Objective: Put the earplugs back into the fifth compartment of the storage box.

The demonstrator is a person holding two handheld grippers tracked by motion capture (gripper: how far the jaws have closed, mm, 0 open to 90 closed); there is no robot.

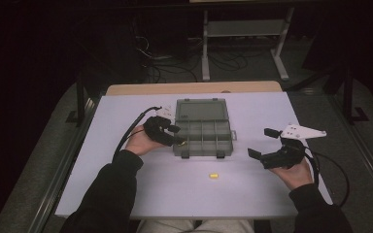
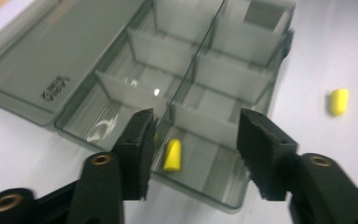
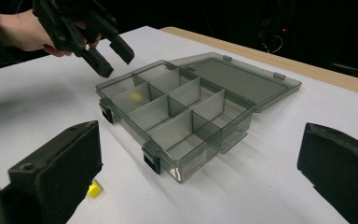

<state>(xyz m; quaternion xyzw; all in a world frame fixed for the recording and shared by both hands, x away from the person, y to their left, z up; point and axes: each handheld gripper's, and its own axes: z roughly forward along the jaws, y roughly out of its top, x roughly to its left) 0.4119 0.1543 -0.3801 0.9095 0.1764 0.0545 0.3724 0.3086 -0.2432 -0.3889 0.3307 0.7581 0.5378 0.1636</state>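
Note:
A clear grey organiser box [image 1: 223, 127] lies open on the white table, its lid [image 1: 200, 109] flat behind it. My left gripper [image 1: 177, 135] hangs over the box's near left corner, jaws apart. A yellow earplug [image 2: 172, 155] lies loose on the floor of the corner compartment [image 2: 214, 179], below the gap between the left gripper [image 2: 198, 121] pads, which do not touch it. The same earplug [image 3: 134, 96] shows through the box [image 3: 200, 161] wall. A second yellow earplug [image 1: 214, 175] lies on the table in front of the box. My right gripper [image 1: 262, 143] is open and empty.
The table [image 1: 141, 194] has bare white room in front of the box and on both sides. Its wooden far edge [image 1: 194, 88] runs behind the lid. Cables trail from both grippers. A metal stand [image 1: 243, 29] is on the dark floor beyond.

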